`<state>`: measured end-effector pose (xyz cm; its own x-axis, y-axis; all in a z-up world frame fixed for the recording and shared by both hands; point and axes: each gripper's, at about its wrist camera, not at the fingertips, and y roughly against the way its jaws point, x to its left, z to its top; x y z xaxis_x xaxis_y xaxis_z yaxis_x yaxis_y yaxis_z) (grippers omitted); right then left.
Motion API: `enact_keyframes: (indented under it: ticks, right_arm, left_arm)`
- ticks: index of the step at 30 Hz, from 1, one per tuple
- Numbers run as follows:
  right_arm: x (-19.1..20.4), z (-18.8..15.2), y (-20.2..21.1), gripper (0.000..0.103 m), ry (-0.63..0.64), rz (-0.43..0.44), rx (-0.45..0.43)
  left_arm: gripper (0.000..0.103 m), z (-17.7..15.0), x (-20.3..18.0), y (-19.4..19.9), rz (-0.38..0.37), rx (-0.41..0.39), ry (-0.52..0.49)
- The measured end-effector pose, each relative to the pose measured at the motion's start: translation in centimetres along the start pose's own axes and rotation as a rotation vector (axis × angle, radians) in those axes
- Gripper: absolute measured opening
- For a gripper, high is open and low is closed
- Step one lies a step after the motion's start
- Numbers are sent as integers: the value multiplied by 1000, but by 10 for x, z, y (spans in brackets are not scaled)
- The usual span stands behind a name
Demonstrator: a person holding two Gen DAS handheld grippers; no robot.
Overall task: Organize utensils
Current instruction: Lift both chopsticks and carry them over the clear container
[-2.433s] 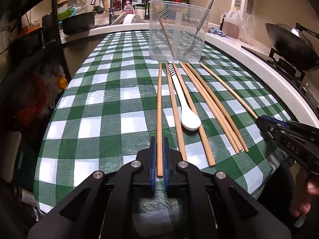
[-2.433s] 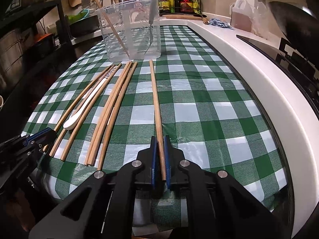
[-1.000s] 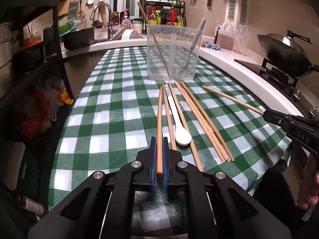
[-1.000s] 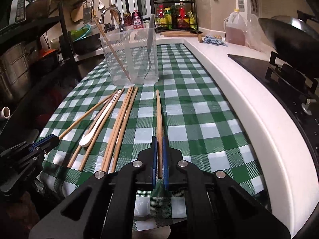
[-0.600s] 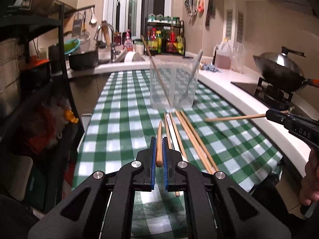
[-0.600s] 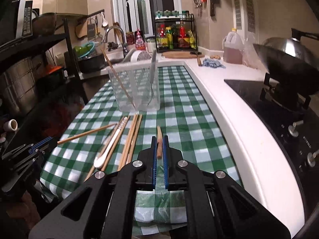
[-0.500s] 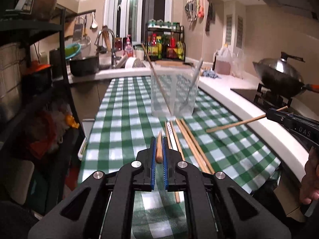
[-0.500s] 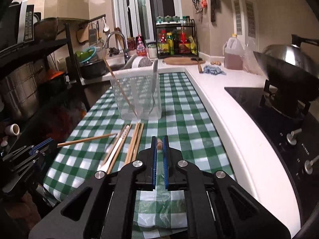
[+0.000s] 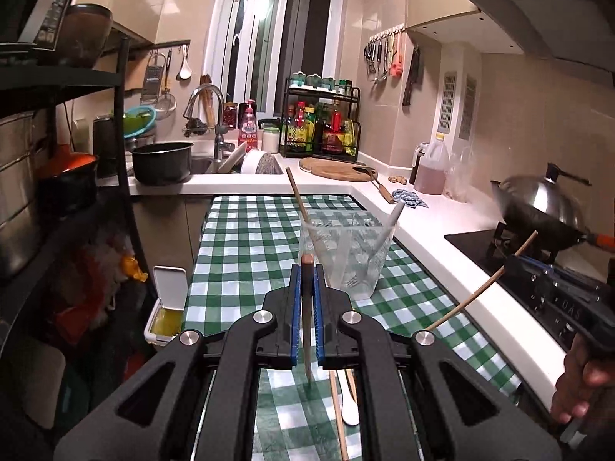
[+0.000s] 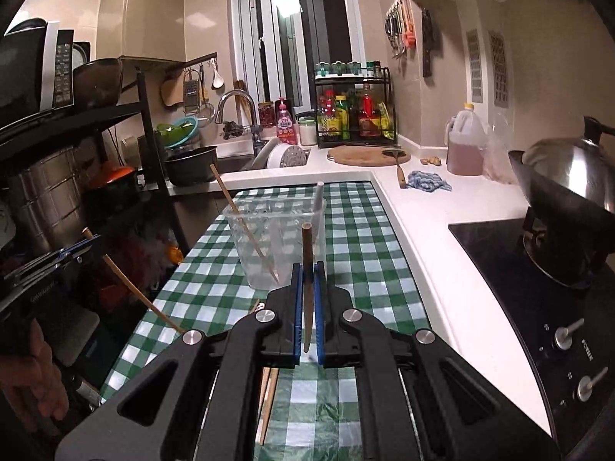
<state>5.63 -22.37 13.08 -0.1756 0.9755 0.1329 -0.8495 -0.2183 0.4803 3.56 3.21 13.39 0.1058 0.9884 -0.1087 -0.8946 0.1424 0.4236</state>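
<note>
My left gripper [image 9: 306,269] is shut on a wooden chopstick [image 9: 307,319], held high above the checked table and tilted steeply. My right gripper [image 10: 308,269] is shut on another wooden chopstick [image 10: 306,265], also lifted and near upright. Each gripper shows in the other view with its chopstick: the right gripper [image 9: 517,263] and the left gripper [image 10: 90,244]. A clear plastic container [image 9: 346,257] stands ahead on the table, also in the right wrist view [image 10: 276,242], holding a chopstick [image 10: 246,226] and a grey-handled utensil [image 10: 318,207]. More chopsticks [image 9: 336,411] and a white spoon [image 9: 349,407] lie below.
The green-checked tablecloth [image 9: 246,238] covers a narrow table. A white counter [image 10: 430,261] and a stove with a wok [image 10: 565,199] run along the right. A dark shelf rack [image 9: 57,192] stands left. The sink [image 9: 207,161] and a bottle rack [image 9: 323,126] are at the back.
Both grippers have risen well above the table and tipped their chopsticks from flat toward upright. The container now sits lower and nearer in both views.
</note>
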Motion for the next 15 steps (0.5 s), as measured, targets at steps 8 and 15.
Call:
enact_keyframes:
  ticks: [8,15]
  right_arm:
    - [4,15,-12,6,3,17,46]
    - [7,30,-21,6,11,35,93]
  left_arm:
    - [6,22,3,-14,2,84,11]
    - [6,32,5,-23,-14,112,21]
